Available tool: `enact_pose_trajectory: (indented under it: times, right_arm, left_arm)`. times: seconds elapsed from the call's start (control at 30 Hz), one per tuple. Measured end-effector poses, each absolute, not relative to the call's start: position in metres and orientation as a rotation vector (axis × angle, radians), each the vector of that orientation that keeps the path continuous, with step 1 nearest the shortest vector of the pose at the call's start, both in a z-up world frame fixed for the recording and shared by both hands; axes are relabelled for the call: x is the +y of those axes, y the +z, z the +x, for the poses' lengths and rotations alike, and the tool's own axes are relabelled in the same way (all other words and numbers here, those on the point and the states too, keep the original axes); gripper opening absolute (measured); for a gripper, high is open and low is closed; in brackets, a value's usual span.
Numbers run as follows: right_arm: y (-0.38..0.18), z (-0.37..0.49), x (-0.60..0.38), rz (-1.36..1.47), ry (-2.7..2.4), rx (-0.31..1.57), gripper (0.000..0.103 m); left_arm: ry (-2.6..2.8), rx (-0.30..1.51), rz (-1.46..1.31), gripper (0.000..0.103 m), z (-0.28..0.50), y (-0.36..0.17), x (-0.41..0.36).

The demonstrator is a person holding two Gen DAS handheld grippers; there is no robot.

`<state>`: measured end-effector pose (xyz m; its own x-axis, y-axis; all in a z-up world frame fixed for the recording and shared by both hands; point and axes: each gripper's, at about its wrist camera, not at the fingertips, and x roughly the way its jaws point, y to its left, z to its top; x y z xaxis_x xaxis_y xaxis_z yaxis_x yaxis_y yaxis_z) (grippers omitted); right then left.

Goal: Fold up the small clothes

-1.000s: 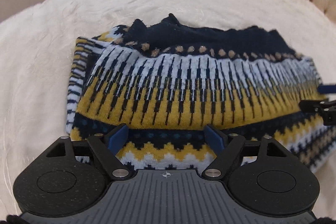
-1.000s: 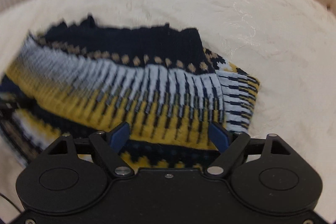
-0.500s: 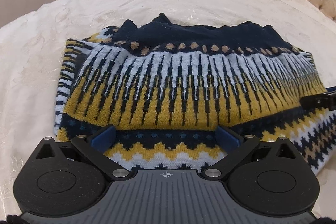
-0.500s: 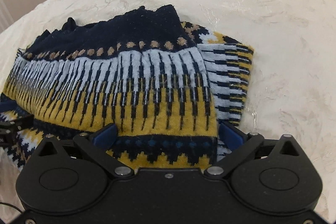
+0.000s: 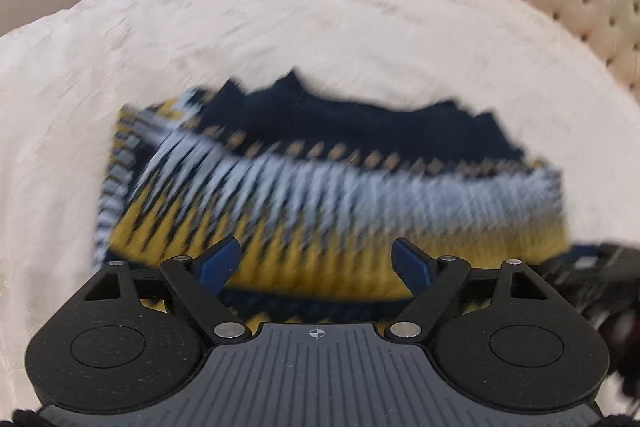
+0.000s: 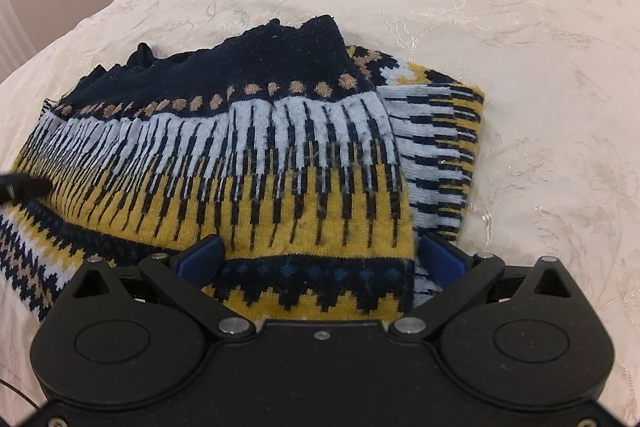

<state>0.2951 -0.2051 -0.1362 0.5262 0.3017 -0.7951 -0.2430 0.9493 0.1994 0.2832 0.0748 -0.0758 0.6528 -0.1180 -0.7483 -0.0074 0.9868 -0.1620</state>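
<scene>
sweater [image 6: 256, 163]: I see it folded into a band on the bed [image 6: 520, 27].
left tool [image 5: 316, 263]: empty, narrowing.
right tool [image 6: 320, 255]: spread, not pinching.
left: I guess maybe one final fold.

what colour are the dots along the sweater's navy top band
Tan dots on the sweater, clearest in the right wrist view.
</scene>
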Motion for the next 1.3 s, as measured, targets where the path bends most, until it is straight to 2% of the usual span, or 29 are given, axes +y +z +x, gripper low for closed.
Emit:
enact_pose_trajectory:
  times: [0.13, 0.27, 0.47, 0.63, 0.93, 1.13, 1.3]
  right_arm:
    - [-0.131, 0.295, -0.209, 0.087, 0.336, 0.960, 0.102]
    - [-0.121, 0.296, -0.228, 0.209, 0.368, 0.925, 0.102]
    - [-0.123, 0.300, -0.282, 0.465, 0.256, 0.880, 0.102]
    - [-0.148, 0.299, -0.309, 0.640, 0.260, 0.937, 0.102]
    - [-0.163, 0.302, -0.288, 0.779, 0.462, 0.962, 0.103]
    - [-0.159, 0.304, -0.267, 0.675, 0.455, 0.976, 0.103]
    - [-0.163, 0.306, -0.269, 0.695, 0.465, 0.969, 0.103]
  left_arm:
    - [-0.071, 0.849, -0.024, 0.083, 0.303, -0.075, 0.038]
    - [-0.010, 0.914, -0.016, 0.083, 0.325, -0.103, 0.027]
    - [0.004, 0.942, -0.029, 0.094, 0.338, -0.125, 0.029]
    - [0.017, 0.934, -0.014, 0.096, 0.337, -0.129, 0.021]
    - [0.013, 0.919, -0.020, 0.097, 0.337, -0.130, 0.022]
    - [0.011, 0.918, -0.037, 0.097, 0.348, -0.124, 0.027]
    - [0.049, 0.901, -0.028, 0.097, 0.374, -0.117, 0.026]
